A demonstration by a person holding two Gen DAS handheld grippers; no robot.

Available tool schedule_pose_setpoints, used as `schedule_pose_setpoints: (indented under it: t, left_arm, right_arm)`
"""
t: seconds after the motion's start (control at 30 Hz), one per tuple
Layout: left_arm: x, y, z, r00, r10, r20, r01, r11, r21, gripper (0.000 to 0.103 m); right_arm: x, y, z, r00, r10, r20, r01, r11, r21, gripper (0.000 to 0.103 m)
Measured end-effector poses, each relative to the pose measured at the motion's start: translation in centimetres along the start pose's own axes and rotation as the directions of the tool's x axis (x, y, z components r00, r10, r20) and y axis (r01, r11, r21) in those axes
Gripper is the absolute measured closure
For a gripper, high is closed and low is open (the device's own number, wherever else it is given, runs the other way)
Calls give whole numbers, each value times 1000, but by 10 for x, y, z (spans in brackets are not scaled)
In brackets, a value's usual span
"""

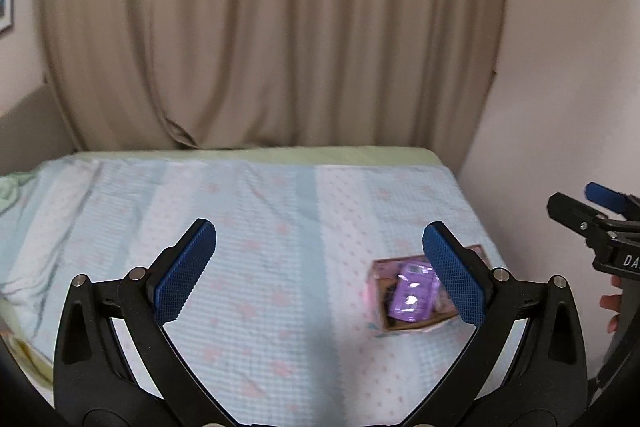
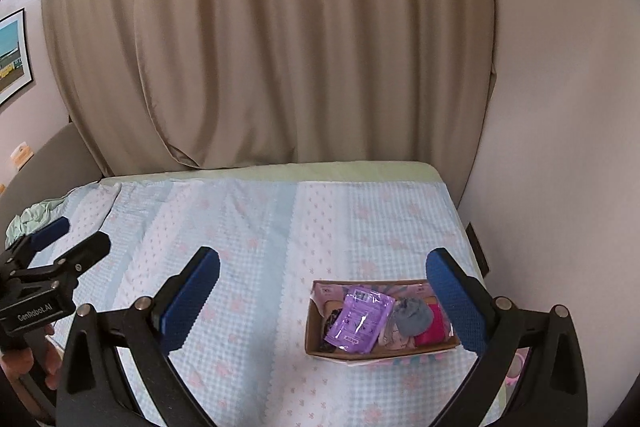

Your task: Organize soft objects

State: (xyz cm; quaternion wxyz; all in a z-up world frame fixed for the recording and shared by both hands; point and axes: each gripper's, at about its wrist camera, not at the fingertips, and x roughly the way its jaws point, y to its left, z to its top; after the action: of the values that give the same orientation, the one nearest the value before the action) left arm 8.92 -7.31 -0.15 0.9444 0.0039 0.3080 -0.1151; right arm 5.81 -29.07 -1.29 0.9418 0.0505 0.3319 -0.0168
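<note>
Both tongs, left tongs [image 1: 320, 269] and right tongs [image 2: 322, 297], hang spread apart and empty over the bed [image 2: 248, 227], cardboard box [image 2: 316, 337] with purple pouch [image 2: 358, 319] near right.

Beige pleated curtain [image 2: 280, 47] behind bed [image 2: 260, 227]; plain wall [image 2: 560, 107] right; framed picture [image 2: 12, 55], possibly a beach scene, left.

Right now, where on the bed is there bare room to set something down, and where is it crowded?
The blanket lies bare from the box leftward to the crumpled green cloth, and back toward the curtain. The box is crowded: purple packet, grey sock and pink item fill it. Both grippers, left gripper and right gripper, hover open.
</note>
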Motion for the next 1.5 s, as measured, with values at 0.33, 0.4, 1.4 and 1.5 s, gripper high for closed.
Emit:
schedule_pose_setpoints:
  t: [0.33, 0.4, 1.4, 1.5]
  left_arm:
    - [-26, 27, -11, 998, 44, 53, -44, 999, -13, 0]
    - [-27, 28, -13, 998, 41, 53, -40, 999, -12, 0]
    - [-19, 20, -11, 998, 26, 54, -27, 1000, 11, 0]
    - [-20, 21, -12, 998, 27, 54, -28, 1000, 9, 0]
  right_arm:
    - [-8, 19, -18, 999, -31, 30, 32, 999, -22, 0]
    - [-9, 21, -18, 999, -38, 34, 38, 999, -19, 0]
    - [-6, 19, -14, 998, -64, 26, 64, 998, 0, 0]
    - [-8, 19, -13, 998, -65, 28, 65, 998, 2, 0]
